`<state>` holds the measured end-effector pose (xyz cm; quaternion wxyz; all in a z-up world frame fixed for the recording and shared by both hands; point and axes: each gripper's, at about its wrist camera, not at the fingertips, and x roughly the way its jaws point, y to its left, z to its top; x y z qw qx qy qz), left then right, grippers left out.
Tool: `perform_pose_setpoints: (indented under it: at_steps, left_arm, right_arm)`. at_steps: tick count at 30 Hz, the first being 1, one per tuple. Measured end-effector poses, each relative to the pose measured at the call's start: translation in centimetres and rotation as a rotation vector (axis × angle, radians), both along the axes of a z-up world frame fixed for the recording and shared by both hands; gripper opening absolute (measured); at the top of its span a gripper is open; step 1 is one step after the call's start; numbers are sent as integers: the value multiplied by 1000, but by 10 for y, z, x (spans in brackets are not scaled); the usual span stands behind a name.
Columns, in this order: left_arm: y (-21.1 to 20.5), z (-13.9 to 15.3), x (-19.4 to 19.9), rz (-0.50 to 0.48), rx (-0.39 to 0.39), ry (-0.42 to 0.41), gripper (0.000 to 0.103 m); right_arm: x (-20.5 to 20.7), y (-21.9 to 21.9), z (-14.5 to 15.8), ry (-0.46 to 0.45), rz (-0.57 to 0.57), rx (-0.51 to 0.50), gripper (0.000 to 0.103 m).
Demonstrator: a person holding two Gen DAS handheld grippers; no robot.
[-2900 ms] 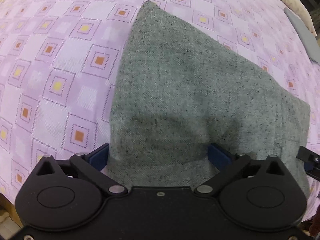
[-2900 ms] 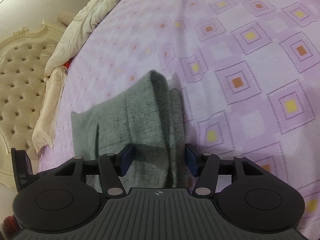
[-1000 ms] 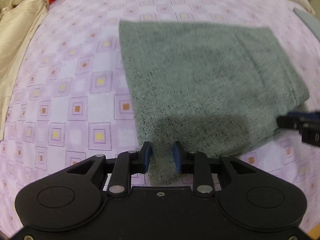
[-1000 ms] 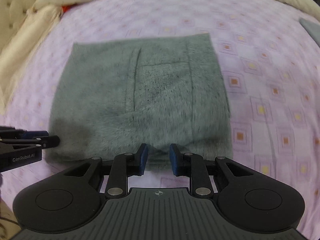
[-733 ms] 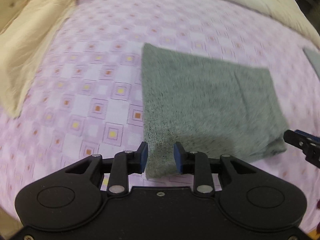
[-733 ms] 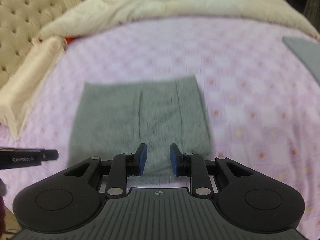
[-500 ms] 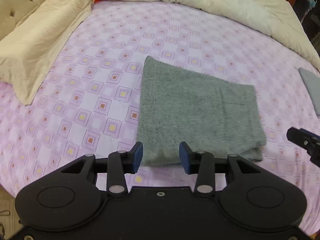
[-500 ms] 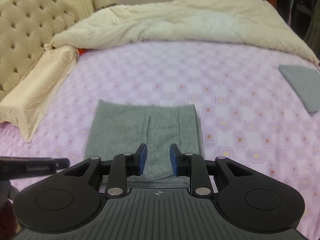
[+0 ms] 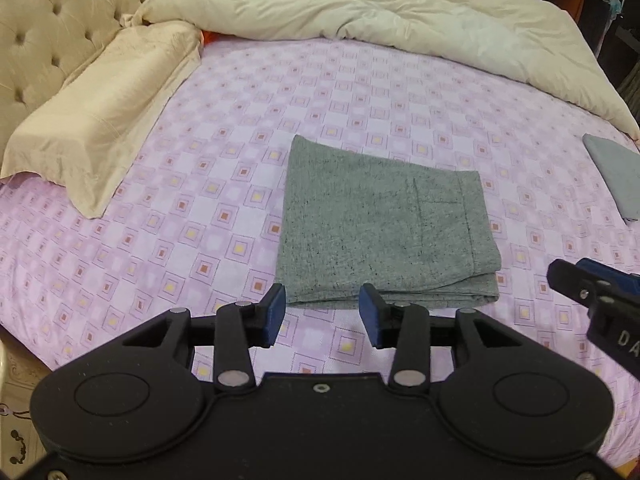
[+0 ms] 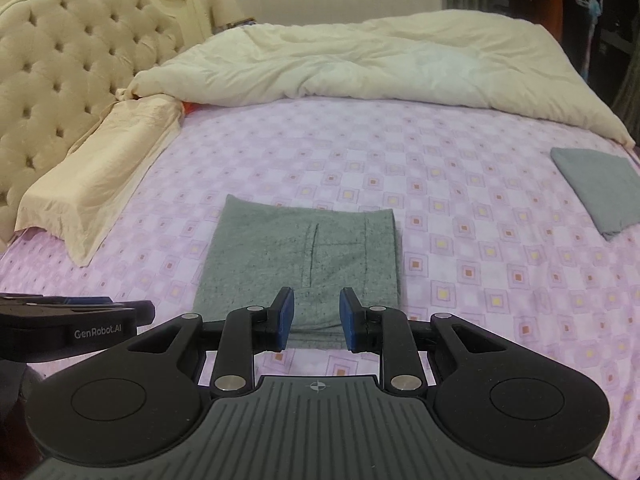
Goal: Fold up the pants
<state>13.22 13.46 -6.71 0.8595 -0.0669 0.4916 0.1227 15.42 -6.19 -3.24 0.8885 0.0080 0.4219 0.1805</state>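
Both grippers have lifted off folded pants [image 9: 384, 236]; surrounding sheet [image 9: 168, 216] bare

Soft, even indoor light, slightly dim; faint shadows only. Both views are sharp, with strong fisheye bending and dark corners at the edges.
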Motion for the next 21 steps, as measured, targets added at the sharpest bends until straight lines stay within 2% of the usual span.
perform_pose_setpoints:
  at_steps: [11, 21]
  left_arm:
    - [-13, 3, -14, -5, 3, -16, 50]
    - [-28, -1, -19, -15, 11, -5, 50]
  right_arm:
    - [-17, -4, 11, -74, 21, -6, 24]
    - [-27, -11, 9, -91, 38, -3, 24]
